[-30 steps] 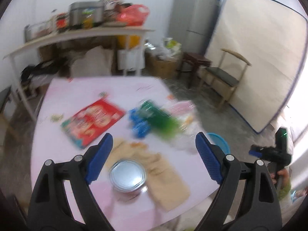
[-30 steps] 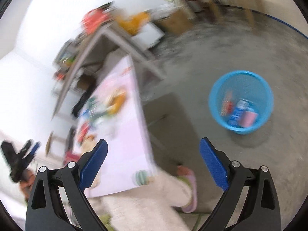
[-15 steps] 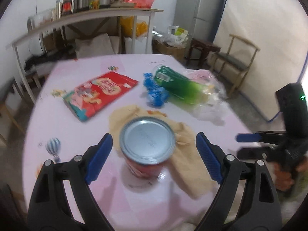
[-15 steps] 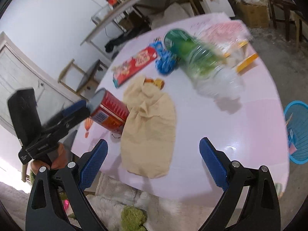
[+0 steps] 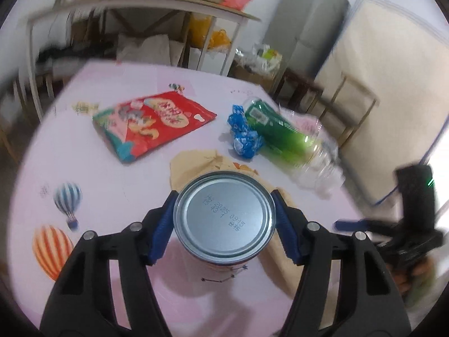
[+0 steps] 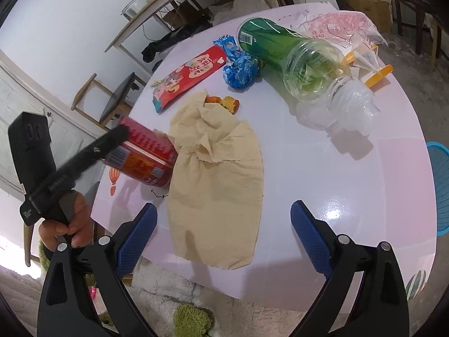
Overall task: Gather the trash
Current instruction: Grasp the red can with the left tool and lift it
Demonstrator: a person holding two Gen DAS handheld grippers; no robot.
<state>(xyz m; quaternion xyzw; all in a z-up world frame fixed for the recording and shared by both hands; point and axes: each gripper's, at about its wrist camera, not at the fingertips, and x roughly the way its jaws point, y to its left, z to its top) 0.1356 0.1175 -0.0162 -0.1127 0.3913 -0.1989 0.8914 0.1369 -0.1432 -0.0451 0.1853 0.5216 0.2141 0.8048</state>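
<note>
Counter (image 6: pixel 336 174): pale pink, glossy, rounded edge, printed with hot-air balloons.
Red can (image 5: pixel 224 219): upright at the near edge, just beside the tan paper.
Tan paper (image 6: pixel 216 174): crumpled sheet reaching the near edge.
Red snack bag (image 5: pixel 154 123): flat, farther back.
Blue wrapper (image 6: pixel 238 68): crumpled, touching the green bottle.
Green bottle (image 6: pixel 283 47): on its side.
Clear bottle (image 6: pixel 345 106): on its side, beside the green bottle's mouth.
Pink plastic bag (image 6: pixel 342 25): behind the bottles, far edge.
Floor: blue basket (image 6: pixel 440 191) beside the counter.

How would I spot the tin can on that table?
Find the pink table and the beige paper bag lying flat on it. The can stands at the bag's edge, red-sided with a silver lid, the only upright thing there, between the left gripper's blue pads.
</note>
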